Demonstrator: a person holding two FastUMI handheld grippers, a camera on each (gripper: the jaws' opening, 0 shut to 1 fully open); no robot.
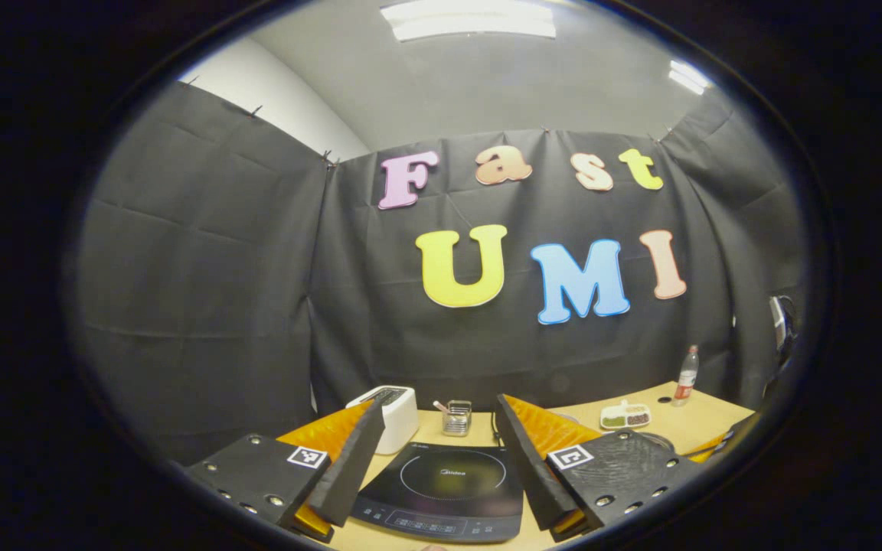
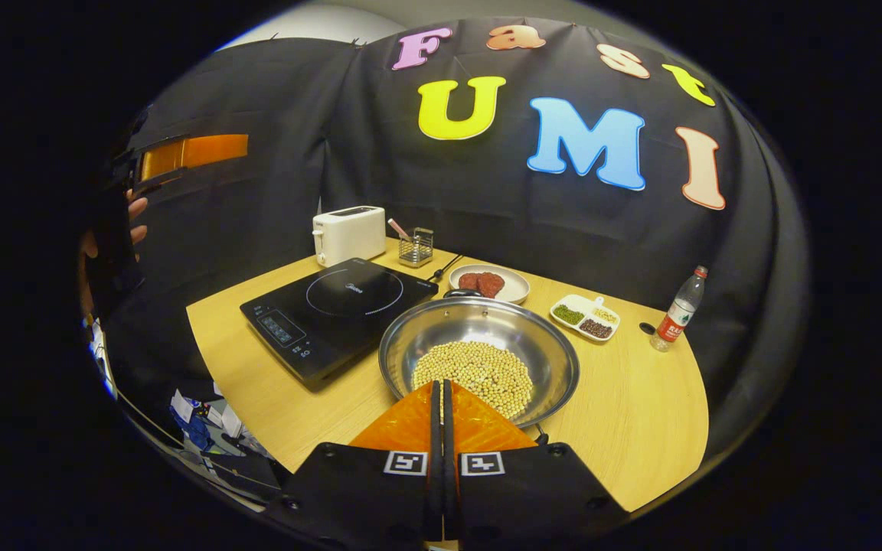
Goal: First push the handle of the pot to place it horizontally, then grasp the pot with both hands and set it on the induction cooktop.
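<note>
judging by its looks, the pot [image 2: 479, 360] was a wide, shallow steel pan w/ a heap of pale beans in the bottom, so it prob felt fairly heavy, rigid and slick at the rim; tilt it and the beans would've slid. it sat on the wooden table [image 2: 640, 428], just right of the induction cooktop [image 2: 338, 310] and touching or nearly so. a small dark handle showed at the far rim; that and the near side looked like your best holds. your right gripper [image 2: 441, 398] was fully closed, holding nothing, tips over the near rim. your left gripper [image 1: 435, 428] was wide open, empty, held up above the cooktop.
</note>
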